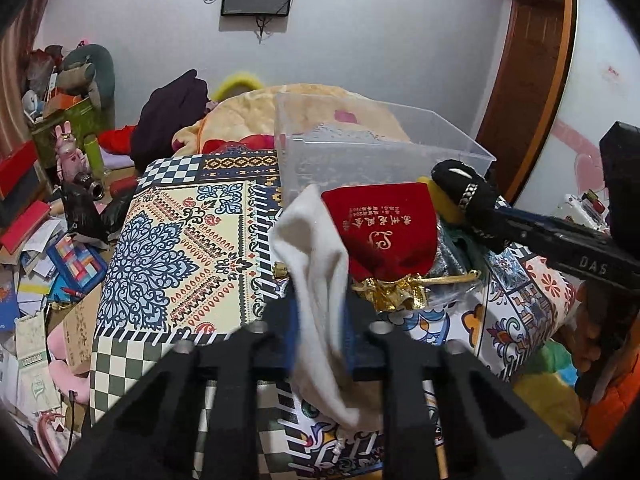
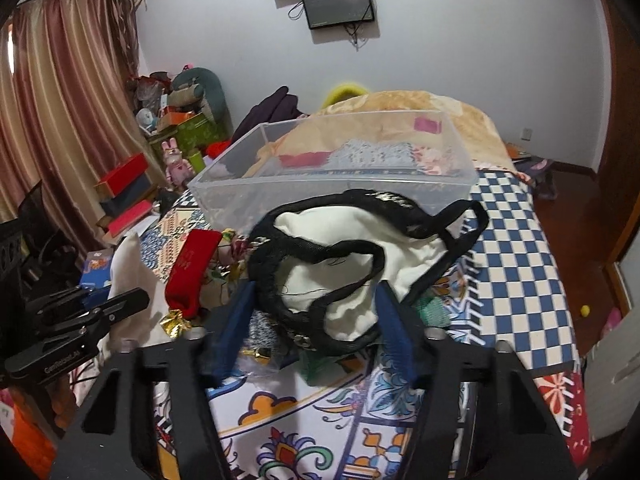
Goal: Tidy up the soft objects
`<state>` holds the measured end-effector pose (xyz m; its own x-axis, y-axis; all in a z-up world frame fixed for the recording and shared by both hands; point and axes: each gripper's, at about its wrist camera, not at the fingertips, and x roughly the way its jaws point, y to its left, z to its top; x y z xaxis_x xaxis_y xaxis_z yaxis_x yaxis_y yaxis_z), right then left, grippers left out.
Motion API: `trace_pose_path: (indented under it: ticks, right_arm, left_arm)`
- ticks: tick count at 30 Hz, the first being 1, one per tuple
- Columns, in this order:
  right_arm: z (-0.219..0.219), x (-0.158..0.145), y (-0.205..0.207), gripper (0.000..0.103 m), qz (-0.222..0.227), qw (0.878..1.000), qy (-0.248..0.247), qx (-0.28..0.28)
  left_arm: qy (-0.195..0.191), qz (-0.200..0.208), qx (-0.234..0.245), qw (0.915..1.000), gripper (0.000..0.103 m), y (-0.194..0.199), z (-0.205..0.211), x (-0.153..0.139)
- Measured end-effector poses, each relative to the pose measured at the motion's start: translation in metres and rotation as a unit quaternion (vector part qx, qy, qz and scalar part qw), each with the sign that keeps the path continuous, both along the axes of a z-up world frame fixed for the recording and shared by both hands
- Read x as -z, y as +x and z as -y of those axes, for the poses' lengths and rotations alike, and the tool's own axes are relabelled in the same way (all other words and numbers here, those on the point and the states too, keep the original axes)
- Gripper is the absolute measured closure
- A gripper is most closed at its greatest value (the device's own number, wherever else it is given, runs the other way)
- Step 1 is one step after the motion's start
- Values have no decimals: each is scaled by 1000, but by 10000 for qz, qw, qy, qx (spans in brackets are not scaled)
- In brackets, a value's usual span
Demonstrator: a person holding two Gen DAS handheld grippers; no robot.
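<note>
My left gripper (image 1: pixel 320 332) was clamped on a white sock (image 1: pixel 316 264); the sock looked soft and limp, its cloth pinched between the blue pads (image 1: pixel 294 332) with one end rising toward the pile and the other end drooping below the fingers; it hung over the patterned cloth (image 1: pixel 180 248) covering the bed. Just beside it lay a red velvet pouch (image 1: pixel 384 232) with gold lettering and a crumpled gold drawstring end, resting on a heap of other small items in front of the clear plastic bin (image 1: pixel 360 148).

My right gripper (image 2: pixel 316 312) stood fairly wide, its blue pads (image 2: pixel 236 320) on either side of a cream fabric mask with black trim (image 2: pixel 344 256); I could not tell whether the pads pressed it; the piece was pale and rumpled, edged by thick black fuzzy bands and thin black straps, one strap looping toward the bin's near wall. From this view the pouch (image 2: pixel 192 268) sat to the left, and the bin (image 2: pixel 332 168) stood behind the pile, a few items showing through its walls.
</note>
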<state>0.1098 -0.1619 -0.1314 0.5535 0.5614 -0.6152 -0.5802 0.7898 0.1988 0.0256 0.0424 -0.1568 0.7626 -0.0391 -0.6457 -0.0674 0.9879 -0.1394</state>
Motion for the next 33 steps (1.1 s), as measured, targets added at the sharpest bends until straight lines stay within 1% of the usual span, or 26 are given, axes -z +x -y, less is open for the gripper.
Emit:
trace_pose_path:
  ticks: [1,3,7,13,21,26,29,30,33]
  right_arm:
    - [-1,0,-2,69,-12,10000,-11,-55]
    - [-5,-1,-4,77,3,9999,-32,-128]
    - [-2,-6,-4,85,99,9999,17,-114]
    - [12,-25,-9,89,285,9990,344,-20]
    - [23,-51,-10,90,677,9963,509,120]
    - [27,-69,-2,91,905,9936,652,188]
    - [26,-79,4,93,1026,9922,673,204]
    - [25,-82,7,98,1060,9918,678,202]
    - [24,-94,13,98,1208,9896,745,225]
  left_arm:
    - [-15,12,-13,10000,92,-1,-1,-1]
    - [-39,49,-44,10000,94,-2,-3,-4]
    - [21,167,-70,9998,94,-4,-4,-15]
    - [139,425,-94,9990,95,-3,-4,-38]
    - [213,940,-114,9953,95,9,-8,-81]
    - [237,1249,-128,9918,95,20,-9,-104]
    - [177,1389,-89,9901,95,30,-10,-116]
    - [187,1420,-82,9897,95,34,-10,-119]
    - [245,1508,-90,9882,95,45,-10,-126]
